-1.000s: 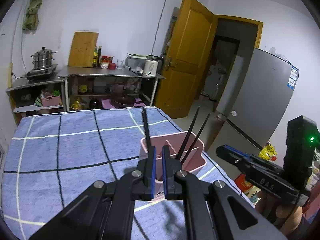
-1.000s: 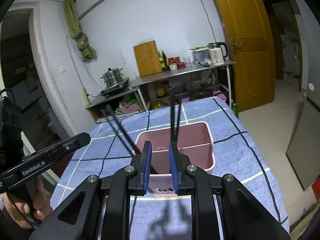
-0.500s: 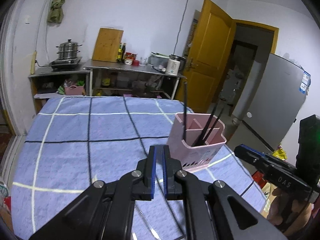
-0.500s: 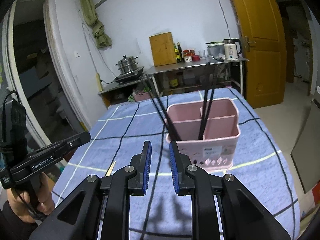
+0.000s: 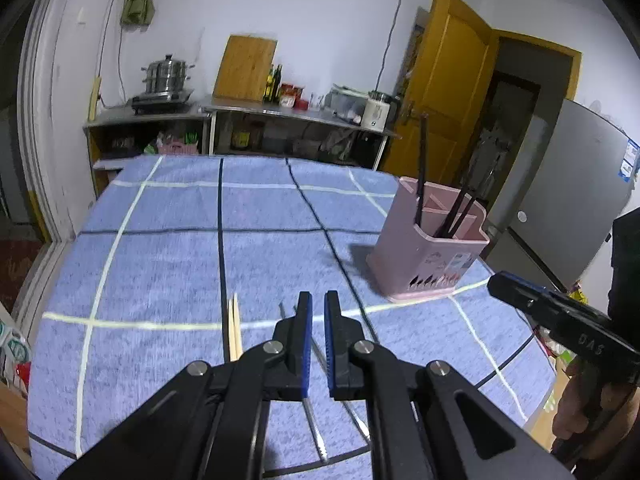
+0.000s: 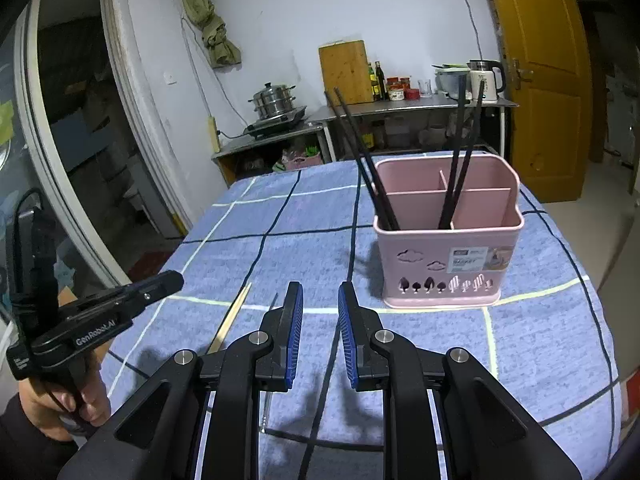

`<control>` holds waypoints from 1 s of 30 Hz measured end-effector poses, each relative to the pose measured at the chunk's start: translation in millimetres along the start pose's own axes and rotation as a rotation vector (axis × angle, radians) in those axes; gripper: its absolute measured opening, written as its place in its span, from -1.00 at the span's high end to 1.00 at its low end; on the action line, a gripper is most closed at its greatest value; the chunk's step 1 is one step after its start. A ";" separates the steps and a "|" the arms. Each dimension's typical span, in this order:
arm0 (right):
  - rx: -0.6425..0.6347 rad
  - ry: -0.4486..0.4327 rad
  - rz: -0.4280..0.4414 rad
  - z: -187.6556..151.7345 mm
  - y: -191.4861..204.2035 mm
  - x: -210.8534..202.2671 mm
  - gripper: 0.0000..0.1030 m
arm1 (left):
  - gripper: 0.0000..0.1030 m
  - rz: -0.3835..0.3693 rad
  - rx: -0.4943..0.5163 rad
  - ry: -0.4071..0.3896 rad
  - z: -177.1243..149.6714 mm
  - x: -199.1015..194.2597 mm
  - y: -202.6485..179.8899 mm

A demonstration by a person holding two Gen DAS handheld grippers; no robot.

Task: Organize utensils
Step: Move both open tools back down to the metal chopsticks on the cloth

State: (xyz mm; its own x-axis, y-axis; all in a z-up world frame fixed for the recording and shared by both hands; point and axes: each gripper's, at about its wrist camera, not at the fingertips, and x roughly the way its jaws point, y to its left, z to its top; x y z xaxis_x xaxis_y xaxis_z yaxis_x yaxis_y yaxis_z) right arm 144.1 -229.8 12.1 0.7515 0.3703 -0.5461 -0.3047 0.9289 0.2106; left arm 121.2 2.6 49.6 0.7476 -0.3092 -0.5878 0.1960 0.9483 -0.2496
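Pink holder (image 6: 448, 256) on our blue checked cloth (image 5: 160, 264) keeps black chopsticks (image 6: 460, 152) in two compartments — our left gripper (image 5: 316, 312) nearly shut, right gripper (image 6: 320, 304) narrowly parted, both empty.
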 end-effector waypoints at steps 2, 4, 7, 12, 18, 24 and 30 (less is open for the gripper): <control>0.002 0.011 0.007 -2.1 0.5 4.3 0.63 | 0.83 0.007 -0.007 0.019 -4.7 5.5 3.3; -0.001 0.022 0.013 -4.3 1.7 8.8 0.63 | 0.82 0.012 -0.013 0.038 -9.5 12.1 5.9; -0.009 0.040 0.020 -8.1 5.9 16.3 0.63 | 0.82 0.016 -0.024 0.072 -16.0 23.6 9.8; -0.017 0.071 0.035 -14.4 9.0 30.5 0.64 | 0.82 0.012 -0.043 0.129 -28.5 46.8 14.6; -0.008 0.095 0.034 -17.8 5.4 43.9 0.64 | 0.82 0.012 -0.062 0.193 -39.4 75.0 19.4; 0.008 0.121 0.028 -21.1 -1.5 57.3 0.64 | 0.82 0.012 -0.062 0.226 -40.8 95.8 19.4; 0.007 0.145 0.034 -24.3 -2.1 69.7 0.64 | 0.81 0.038 -0.041 0.256 -44.9 109.9 17.4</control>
State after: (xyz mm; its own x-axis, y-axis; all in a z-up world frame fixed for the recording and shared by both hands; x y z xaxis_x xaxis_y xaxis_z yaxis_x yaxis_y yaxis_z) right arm 182.8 -206.1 -46.1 0.6478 0.3973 -0.6500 -0.3244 0.9159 0.2365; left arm 178.3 -18.1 -53.9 0.5682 -0.2867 -0.7714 0.1410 0.9574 -0.2519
